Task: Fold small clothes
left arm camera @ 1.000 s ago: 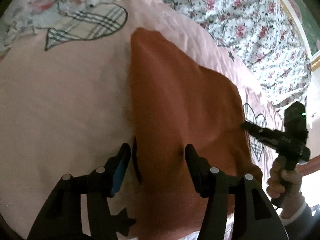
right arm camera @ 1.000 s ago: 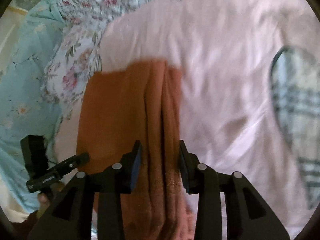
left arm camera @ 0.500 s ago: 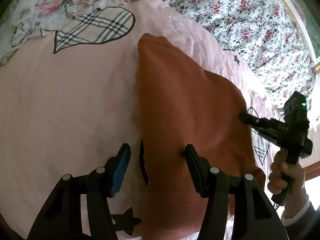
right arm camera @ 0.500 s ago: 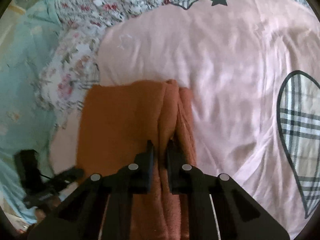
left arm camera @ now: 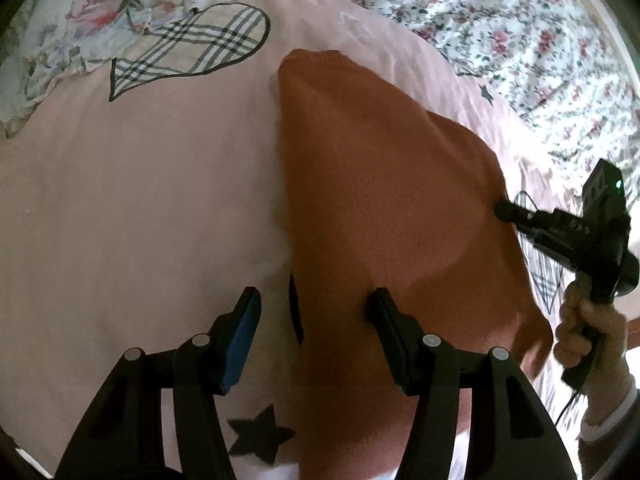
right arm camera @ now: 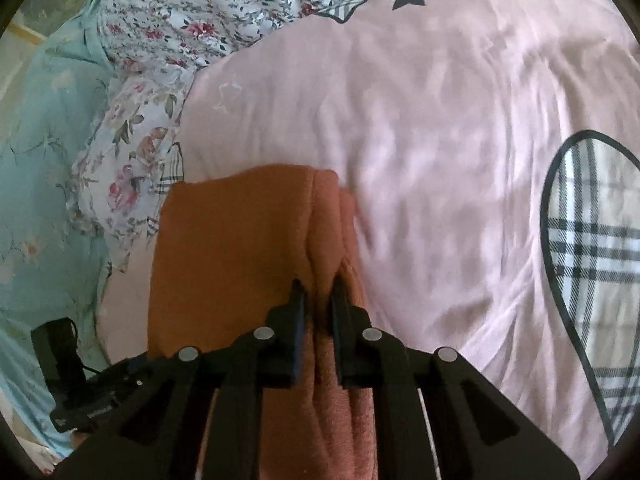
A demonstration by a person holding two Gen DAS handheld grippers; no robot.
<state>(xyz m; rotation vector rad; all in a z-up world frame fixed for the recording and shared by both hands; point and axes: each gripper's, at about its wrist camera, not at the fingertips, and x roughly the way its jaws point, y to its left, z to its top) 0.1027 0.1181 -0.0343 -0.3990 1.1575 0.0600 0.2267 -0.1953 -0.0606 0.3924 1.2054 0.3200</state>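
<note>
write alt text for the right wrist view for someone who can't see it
The right gripper pinches a raised fold of an orange-brown garment lying on a pink bedspread. A plaid heart print shows at the right and floral bedding at the top left. The left gripper is partly visible at the lower left.

Open pink quilt (left arm camera: 140, 200) spreads clear on one side of the orange garment (left arm camera: 380, 184); on the other, a hand-held gripper (left arm camera: 500, 210) crowds the cloth's edge, with a floral bedsheet (left arm camera: 520, 40) bunched beyond.
</note>
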